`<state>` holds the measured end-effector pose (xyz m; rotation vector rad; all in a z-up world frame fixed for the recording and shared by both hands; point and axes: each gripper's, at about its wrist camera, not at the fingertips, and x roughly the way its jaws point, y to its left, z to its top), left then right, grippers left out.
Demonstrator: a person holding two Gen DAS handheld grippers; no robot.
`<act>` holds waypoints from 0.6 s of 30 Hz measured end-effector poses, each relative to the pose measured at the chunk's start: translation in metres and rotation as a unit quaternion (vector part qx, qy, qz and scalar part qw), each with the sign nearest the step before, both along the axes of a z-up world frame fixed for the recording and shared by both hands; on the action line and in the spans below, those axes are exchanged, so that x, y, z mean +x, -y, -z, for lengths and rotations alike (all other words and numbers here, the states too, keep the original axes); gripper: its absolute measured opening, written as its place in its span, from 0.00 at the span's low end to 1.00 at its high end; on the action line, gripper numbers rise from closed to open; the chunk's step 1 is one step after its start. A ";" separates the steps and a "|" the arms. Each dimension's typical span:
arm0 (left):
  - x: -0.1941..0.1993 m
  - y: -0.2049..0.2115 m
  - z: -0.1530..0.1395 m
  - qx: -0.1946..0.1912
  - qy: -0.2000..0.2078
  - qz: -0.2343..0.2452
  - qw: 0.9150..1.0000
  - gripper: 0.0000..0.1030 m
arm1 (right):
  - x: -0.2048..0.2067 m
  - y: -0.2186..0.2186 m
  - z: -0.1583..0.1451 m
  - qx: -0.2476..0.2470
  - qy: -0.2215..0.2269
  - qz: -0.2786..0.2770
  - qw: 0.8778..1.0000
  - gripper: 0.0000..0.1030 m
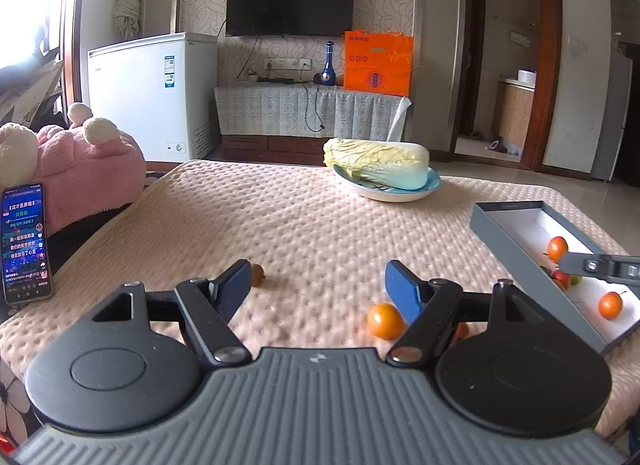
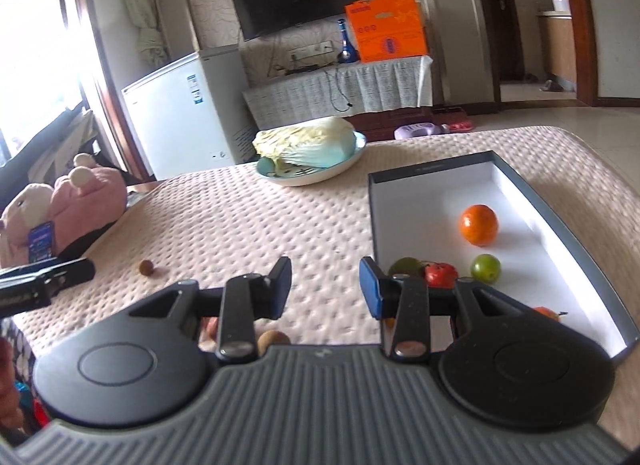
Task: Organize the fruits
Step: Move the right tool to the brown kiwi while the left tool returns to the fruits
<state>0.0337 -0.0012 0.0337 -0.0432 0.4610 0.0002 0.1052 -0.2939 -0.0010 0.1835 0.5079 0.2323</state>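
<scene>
My left gripper (image 1: pixel 318 285) is open above the pink quilted table, with nothing between its blue pads. An orange fruit (image 1: pixel 386 320) lies on the cloth just beside its right finger (image 1: pixel 402 289), and a small brown fruit (image 1: pixel 258 274) peeks out behind its left finger. At the right stands a grey box (image 1: pixel 500 225) with a white inside, holding oranges (image 1: pixel 558 248) and a red fruit (image 1: pixel 560 277). My right gripper (image 2: pixel 325 285) is open and empty by the box's (image 2: pixel 376 217) near left corner. Inside lie an orange (image 2: pixel 479 224), a green fruit (image 2: pixel 485 268) and a red one (image 2: pixel 440 274).
A cabbage (image 1: pixel 376 163) lies on a blue-rimmed plate (image 1: pixel 384 195) at the table's far side. A lit phone (image 1: pixel 26 243) leans at the left edge beside a pink plush (image 1: pixel 88 157). Another small brown fruit (image 2: pixel 146 267) lies on the cloth at the left.
</scene>
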 end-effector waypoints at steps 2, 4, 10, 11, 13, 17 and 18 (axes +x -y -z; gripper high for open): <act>0.005 -0.001 0.000 -0.004 -0.002 -0.003 1.000 0.75 | -0.001 0.000 -0.002 0.002 0.001 -0.008 1.000 0.39; 0.008 -0.001 0.000 -0.011 -0.001 -0.002 1.000 0.75 | -0.003 -0.001 -0.003 0.006 0.000 -0.015 1.000 0.39; 0.011 0.015 0.002 -0.006 -0.003 0.021 1.000 0.75 | -0.007 0.000 -0.005 0.014 -0.003 -0.033 0.999 0.39; 0.011 0.017 0.002 -0.002 -0.003 0.023 1.000 0.75 | -0.007 0.000 -0.006 0.016 -0.002 -0.036 0.999 0.39; 0.012 0.019 0.004 -0.001 -0.007 0.024 1.000 0.75 | -0.008 -0.001 -0.006 0.017 -0.002 -0.039 0.999 0.39; 0.014 0.020 0.007 -0.004 -0.014 0.025 1.000 0.75 | -0.007 -0.005 -0.006 0.013 -0.004 -0.048 0.999 0.39; 0.013 0.021 0.007 -0.003 -0.013 0.026 1.000 0.75 | -0.008 -0.007 -0.006 0.012 -0.004 -0.051 0.999 0.39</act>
